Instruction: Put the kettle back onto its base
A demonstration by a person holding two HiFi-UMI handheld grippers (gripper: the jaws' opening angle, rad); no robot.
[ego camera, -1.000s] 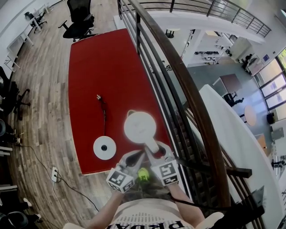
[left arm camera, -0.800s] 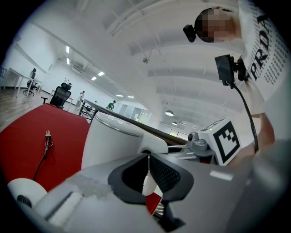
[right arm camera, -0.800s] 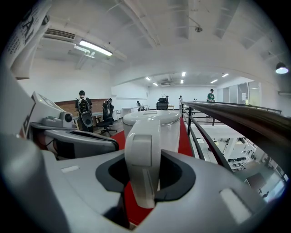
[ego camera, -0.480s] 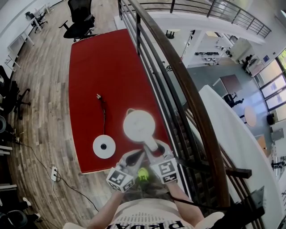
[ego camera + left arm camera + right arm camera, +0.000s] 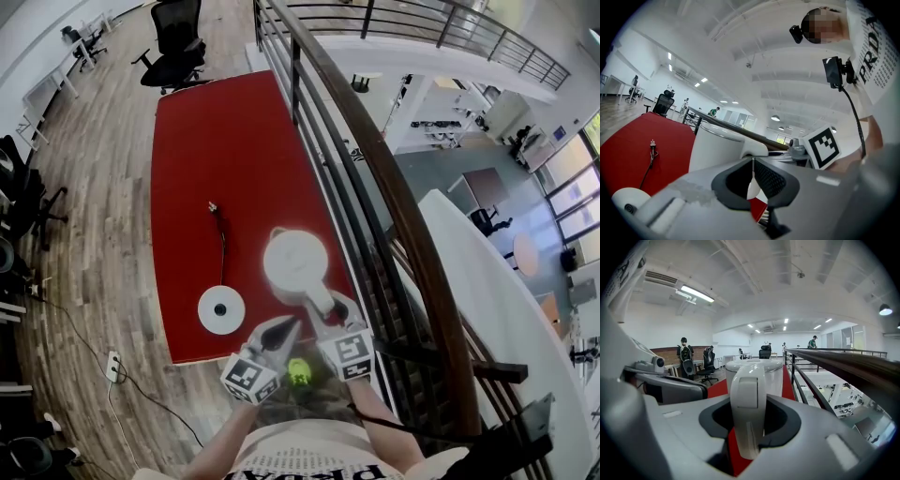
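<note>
The white kettle (image 5: 294,261) is over the red table (image 5: 216,150) near its right edge; whether it rests on the table or hangs above it cannot be told. My right gripper (image 5: 324,309) has the kettle's handle (image 5: 747,404) between its jaws, which are closing, pads against the handle. The round white base (image 5: 221,309) lies to the kettle's left by the table's near edge, with a black cable (image 5: 222,248) running away from it. My left gripper (image 5: 285,329) is shut and holds nothing, just left of the handle. The kettle (image 5: 717,150) and base (image 5: 627,204) also show in the left gripper view.
A dark wooden handrail with metal bars (image 5: 375,187) runs along the table's right side, with a drop to a lower floor beyond. Office chairs (image 5: 178,37) stand past the table's far end. A power strip (image 5: 114,364) lies on the wooden floor at the left.
</note>
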